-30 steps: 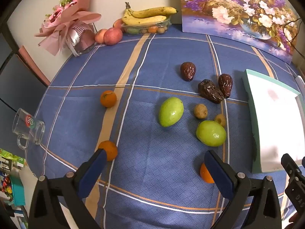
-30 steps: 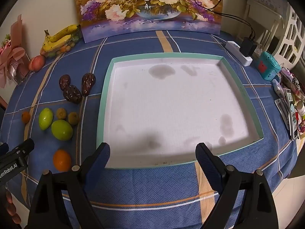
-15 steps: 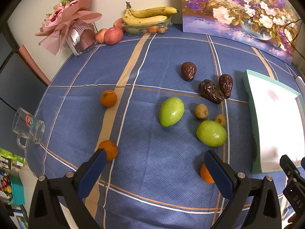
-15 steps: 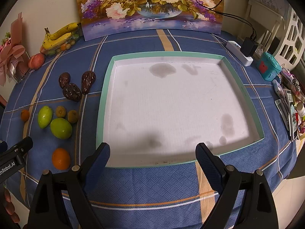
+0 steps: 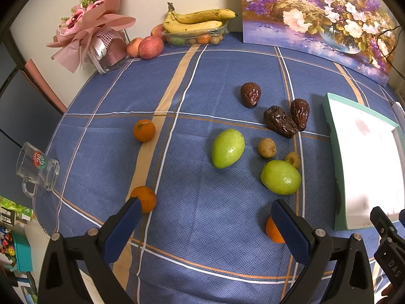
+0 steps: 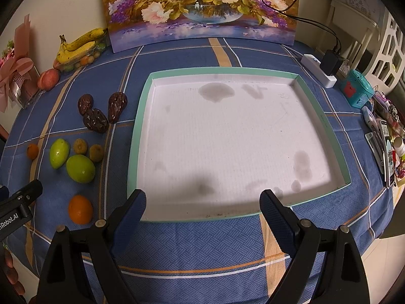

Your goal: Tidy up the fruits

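Blue checked tablecloth (image 5: pixel 202 215) with tan stripes — white tray (image 6: pixel 227 139), mint-green rim; orange, green, dark-brown fruit.

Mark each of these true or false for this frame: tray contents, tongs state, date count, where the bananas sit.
1. The tray already holds fruit. False: it is empty, only stained.
2. Both the left tongs and right tongs are open, holding nothing. True.
3. Three dark dates lie loose on the cloth. True.
4. The bananas lie inside the tray. False: they rest on a clear container by the wall.
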Demonstrator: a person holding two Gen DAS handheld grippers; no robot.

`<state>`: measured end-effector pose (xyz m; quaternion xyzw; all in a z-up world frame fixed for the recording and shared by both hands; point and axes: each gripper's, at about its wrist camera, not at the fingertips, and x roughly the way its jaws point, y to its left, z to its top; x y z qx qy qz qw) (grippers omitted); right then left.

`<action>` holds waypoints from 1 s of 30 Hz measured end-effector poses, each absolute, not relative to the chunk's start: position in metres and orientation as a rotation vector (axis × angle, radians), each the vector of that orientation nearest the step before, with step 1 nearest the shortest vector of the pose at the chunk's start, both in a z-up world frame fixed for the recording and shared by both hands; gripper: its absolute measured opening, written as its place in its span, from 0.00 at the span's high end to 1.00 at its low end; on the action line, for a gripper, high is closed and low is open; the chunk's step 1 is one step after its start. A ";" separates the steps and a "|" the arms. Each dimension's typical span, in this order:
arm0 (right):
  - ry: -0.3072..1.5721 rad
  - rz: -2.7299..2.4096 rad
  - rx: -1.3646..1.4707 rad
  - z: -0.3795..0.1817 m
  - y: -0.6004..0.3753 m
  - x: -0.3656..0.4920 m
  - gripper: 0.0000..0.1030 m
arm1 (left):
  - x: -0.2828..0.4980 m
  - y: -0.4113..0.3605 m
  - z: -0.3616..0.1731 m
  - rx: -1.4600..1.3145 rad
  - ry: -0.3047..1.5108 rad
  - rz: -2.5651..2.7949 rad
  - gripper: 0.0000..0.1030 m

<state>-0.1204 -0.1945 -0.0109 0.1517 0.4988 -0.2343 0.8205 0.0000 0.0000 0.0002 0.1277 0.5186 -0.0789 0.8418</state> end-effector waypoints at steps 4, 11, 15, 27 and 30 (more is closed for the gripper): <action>1.062 -0.499 0.323 -0.011 -0.194 -0.120 0.11 | 0.000 0.000 0.000 0.270 1.095 -0.167 0.00; 1.063 -0.500 0.322 -0.011 -0.195 -0.120 0.11 | 0.000 0.005 0.002 0.272 1.074 -0.172 0.00; 1.065 -0.500 0.321 -0.011 -0.194 -0.120 0.11 | -0.001 0.004 0.007 0.257 1.044 -0.165 0.00; 0.928 -0.437 0.313 0.006 -0.183 -0.117 0.11 | 0.003 0.021 0.024 0.185 0.875 -0.151 0.00; 0.894 -0.378 0.319 0.011 -0.175 -0.111 0.11 | 0.007 0.030 0.024 0.186 0.876 -0.124 0.00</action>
